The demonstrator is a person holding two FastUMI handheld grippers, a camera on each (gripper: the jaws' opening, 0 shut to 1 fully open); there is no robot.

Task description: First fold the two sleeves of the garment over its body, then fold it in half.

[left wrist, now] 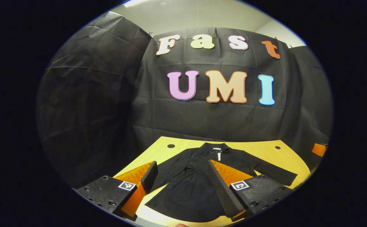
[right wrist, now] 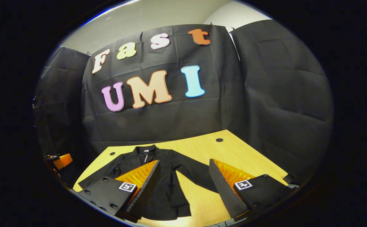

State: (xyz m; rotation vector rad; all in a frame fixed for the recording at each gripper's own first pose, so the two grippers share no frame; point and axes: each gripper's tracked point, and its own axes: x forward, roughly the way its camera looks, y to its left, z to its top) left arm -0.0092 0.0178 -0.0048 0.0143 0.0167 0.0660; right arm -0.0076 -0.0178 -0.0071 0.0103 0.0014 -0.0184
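Black garment flat on wooden table, both grippers above it, nothing held.

Left gripper view: left gripper [left wrist: 180,171] hangs over garment [left wrist: 189,189], fingers spread wide, empty; collar far side, one sleeve [left wrist: 273,173] stretched out to the right; hem cut off at bottom edge. Right gripper view: right gripper [right wrist: 183,170] spread apart, empty, over garment's [right wrist: 167,189] right part and bare table [right wrist: 202,148]; both sleeves out, unfolded; orange obj at left edge [right wrist: 62,160], prob. other gripper, too small to tell.
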